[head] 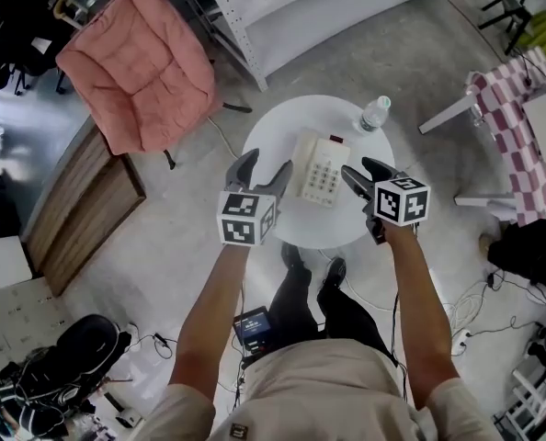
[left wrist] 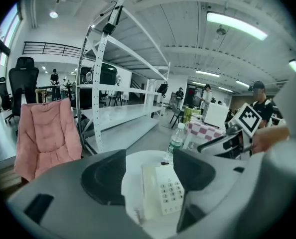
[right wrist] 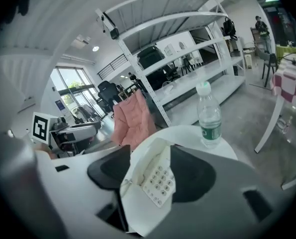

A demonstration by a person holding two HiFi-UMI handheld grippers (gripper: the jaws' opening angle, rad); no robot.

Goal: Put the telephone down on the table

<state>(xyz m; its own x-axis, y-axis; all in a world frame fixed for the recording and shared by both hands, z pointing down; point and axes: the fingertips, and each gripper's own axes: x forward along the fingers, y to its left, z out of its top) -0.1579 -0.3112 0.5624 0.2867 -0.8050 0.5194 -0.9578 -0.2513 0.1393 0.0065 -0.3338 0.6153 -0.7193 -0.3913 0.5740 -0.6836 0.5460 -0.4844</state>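
Telephone lies flat on the round white table, keypad up, handset in its cradle, with the water bottle standing just past its far corner. My left gripper hangs above the near edge, jaws apart, nothing between the pads. The right gripper is the same, spread and empty, and I see the phone through both gaps, below them. I'd call the placing done. The risk now is dipping a gripper low: a jaw tip could snag the coiled cord at the near end and drag the set, or knock the handset loose. A careless swing on the right could topple the bottle.
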